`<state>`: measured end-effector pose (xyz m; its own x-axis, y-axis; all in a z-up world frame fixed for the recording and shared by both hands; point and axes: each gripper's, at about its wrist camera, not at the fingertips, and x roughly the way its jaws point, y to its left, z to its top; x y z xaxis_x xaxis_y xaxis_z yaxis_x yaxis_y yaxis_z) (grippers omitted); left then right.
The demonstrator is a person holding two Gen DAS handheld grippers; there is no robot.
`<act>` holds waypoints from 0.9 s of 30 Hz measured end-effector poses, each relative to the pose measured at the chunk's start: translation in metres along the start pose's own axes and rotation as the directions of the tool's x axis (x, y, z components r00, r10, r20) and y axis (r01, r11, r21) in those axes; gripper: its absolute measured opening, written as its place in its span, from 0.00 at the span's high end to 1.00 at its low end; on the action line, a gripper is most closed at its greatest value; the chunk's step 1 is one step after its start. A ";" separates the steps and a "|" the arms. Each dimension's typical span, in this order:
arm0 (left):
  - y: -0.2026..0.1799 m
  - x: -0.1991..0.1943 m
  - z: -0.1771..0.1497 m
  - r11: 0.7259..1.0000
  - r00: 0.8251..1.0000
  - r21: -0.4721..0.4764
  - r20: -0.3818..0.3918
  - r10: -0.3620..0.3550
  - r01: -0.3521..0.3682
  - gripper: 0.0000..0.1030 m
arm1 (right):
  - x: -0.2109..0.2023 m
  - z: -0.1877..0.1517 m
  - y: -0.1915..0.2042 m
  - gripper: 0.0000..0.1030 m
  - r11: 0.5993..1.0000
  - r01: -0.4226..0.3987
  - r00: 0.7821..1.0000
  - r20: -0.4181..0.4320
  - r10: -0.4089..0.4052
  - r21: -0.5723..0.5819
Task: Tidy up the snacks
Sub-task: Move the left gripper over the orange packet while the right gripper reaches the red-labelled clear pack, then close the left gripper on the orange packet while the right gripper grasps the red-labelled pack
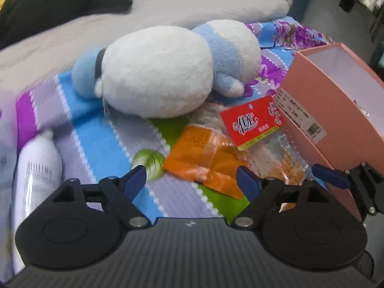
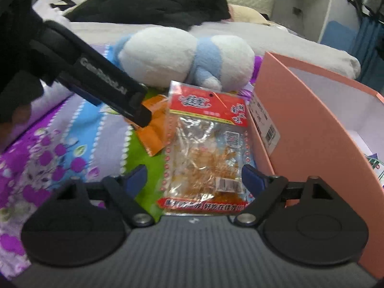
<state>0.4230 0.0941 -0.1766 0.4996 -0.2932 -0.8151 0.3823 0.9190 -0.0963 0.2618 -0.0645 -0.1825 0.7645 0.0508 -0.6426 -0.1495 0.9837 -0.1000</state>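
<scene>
An orange snack packet [image 1: 206, 160] lies on the patterned bedspread, also in the right wrist view [image 2: 156, 129]. A clear snack bag with a red header [image 2: 206, 148] lies beside it, against the pink box [image 2: 312, 124]; it also shows in the left wrist view [image 1: 254, 122]. A small green round candy [image 1: 148, 162] sits by my left finger. My left gripper [image 1: 192, 180] is open just short of the orange packet. My right gripper [image 2: 194, 177] is open with the clear bag between its fingers. The left gripper's body [image 2: 100, 81] reaches over the orange packet in the right view.
A white and blue plush toy [image 1: 163, 72] lies behind the snacks. The open pink box [image 1: 336, 91] stands at the right with a barcode label. A white sock-like item [image 1: 36, 168] lies at left. Grey bedding and dark clothes are at the back.
</scene>
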 end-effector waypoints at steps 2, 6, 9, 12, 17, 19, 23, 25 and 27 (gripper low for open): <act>0.000 0.005 0.005 0.999 1.000 0.033 -0.004 -0.016 0.016 0.14 | 0.007 0.001 0.000 0.16 1.000 0.004 1.000 -0.015 -0.004 0.004; -0.006 0.017 0.012 0.993 0.999 0.110 -0.017 -0.037 0.039 0.14 | 0.022 0.001 0.000 0.15 1.000 0.007 0.998 -0.059 -0.009 -0.026; -0.009 0.024 0.015 0.985 0.997 0.153 -0.017 -0.074 0.075 0.14 | 0.024 0.002 -0.004 0.15 1.000 -0.012 0.998 -0.069 0.013 0.007; -0.005 0.027 0.021 0.984 0.995 0.152 -0.017 -0.096 0.097 0.12 | 0.029 0.002 -0.009 0.15 0.998 -0.040 0.995 -0.087 0.045 0.053; 0.000 0.026 0.028 0.980 0.988 0.121 -0.015 -0.157 0.158 0.12 | 0.029 0.008 -0.020 0.35 0.992 -0.068 0.991 -0.107 0.079 0.106; 0.003 0.025 0.029 0.979 0.985 0.112 -0.014 -0.170 0.171 0.12 | 0.028 0.010 -0.026 0.51 0.990 -0.059 0.991 -0.110 0.074 0.131; 0.010 0.021 0.028 0.979 0.981 0.076 0.002 -0.192 0.191 0.12 | 0.027 0.017 -0.041 0.63 0.980 -0.057 0.990 -0.112 0.080 0.190; 0.007 0.021 0.027 0.978 0.982 0.081 -0.002 -0.191 0.190 0.12 | 0.025 0.018 -0.049 0.64 0.970 -0.078 0.989 -0.106 0.104 0.230; 0.002 0.024 0.026 0.978 0.983 0.106 -0.010 -0.182 0.182 0.12 | 0.020 0.018 -0.048 0.64 0.967 -0.083 0.989 -0.100 0.111 0.242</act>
<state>0.4564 0.0816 -0.1817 0.4135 -0.4529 -0.7899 0.5470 0.8171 -0.1822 0.2958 -0.1076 -0.1770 0.6764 0.1417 -0.7228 -0.0563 0.9884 0.1411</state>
